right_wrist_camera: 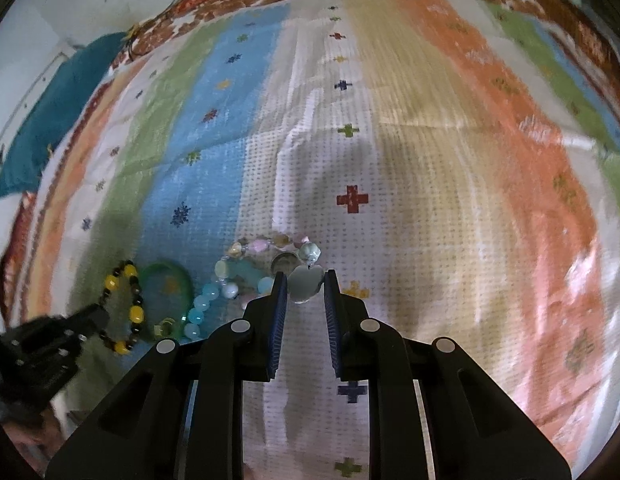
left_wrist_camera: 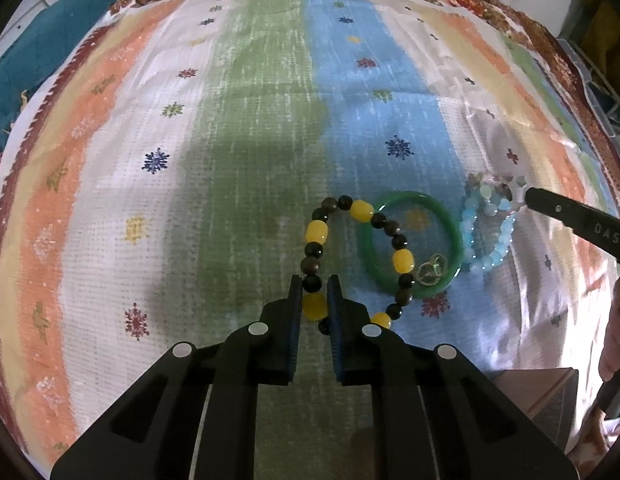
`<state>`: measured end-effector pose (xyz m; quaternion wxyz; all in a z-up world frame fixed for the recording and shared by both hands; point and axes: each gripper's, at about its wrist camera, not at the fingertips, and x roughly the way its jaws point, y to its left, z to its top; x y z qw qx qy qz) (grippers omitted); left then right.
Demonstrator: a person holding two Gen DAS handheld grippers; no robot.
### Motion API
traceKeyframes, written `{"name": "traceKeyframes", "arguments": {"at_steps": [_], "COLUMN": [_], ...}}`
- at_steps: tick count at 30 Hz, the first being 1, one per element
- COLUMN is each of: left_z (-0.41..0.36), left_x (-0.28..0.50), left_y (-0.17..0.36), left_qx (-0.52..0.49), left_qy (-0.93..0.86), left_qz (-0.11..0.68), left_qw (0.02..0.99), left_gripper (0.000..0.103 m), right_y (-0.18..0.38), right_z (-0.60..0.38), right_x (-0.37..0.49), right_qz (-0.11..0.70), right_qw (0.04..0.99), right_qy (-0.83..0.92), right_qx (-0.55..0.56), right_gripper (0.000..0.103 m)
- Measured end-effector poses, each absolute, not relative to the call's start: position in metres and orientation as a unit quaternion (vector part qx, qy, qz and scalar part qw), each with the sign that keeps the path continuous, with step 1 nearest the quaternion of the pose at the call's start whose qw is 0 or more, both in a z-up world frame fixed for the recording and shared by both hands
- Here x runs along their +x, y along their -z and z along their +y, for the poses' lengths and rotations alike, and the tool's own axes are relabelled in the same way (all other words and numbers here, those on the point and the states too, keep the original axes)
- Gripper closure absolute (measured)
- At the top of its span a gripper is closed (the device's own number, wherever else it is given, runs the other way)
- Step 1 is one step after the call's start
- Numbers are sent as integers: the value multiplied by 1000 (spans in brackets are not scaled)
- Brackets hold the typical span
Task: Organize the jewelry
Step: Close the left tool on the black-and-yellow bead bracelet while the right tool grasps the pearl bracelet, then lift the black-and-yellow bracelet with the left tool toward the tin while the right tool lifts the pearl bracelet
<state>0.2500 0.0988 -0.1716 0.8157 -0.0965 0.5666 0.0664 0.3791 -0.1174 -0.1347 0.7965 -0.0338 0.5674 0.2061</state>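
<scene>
Left gripper (left_wrist_camera: 313, 294) clamped on the yellow-and-dark bead bracelet (left_wrist_camera: 318, 236), partly overlapping the green bangle (left_wrist_camera: 449, 220). Right gripper (right_wrist_camera: 306, 288) seemingly pinched a pale pendant (right_wrist_camera: 307, 282), beyond that bangle.

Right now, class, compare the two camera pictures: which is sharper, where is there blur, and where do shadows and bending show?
Left wrist view: sharp; the bead bracelet and green bangle read clearly, and a dark shadow lies on the cloth ahead of the fingers. Right wrist view: streaky blur, worst on the orange stripes at right. Both: fisheye bending curves the cloth's stripes.
</scene>
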Motion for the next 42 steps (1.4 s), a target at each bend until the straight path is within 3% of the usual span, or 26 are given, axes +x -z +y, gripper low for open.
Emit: {"name": "traceKeyframes", "arguments": {"at_steps": [16,40,42], "left_z": [96,75,73], "left_x": [243,224,222], "left_y": [145,105,102], "left_qx": [-95,-80,-78], "left_qy": [-67,-49,-47], "left_qz": [543,507,505], "left_qw": [831,857,858], "left_gripper": [91,91,91], "right_y": [116,75,72], "right_z": [-116,-124,-124], "right_x": [362,331,328], "right_qz": [543,519,517], "right_qw": [810,820,820], "right_qy": [-204,-235,-238], "right_qx": [-79,-57,-60], "right_gripper": [87,88,99]}}
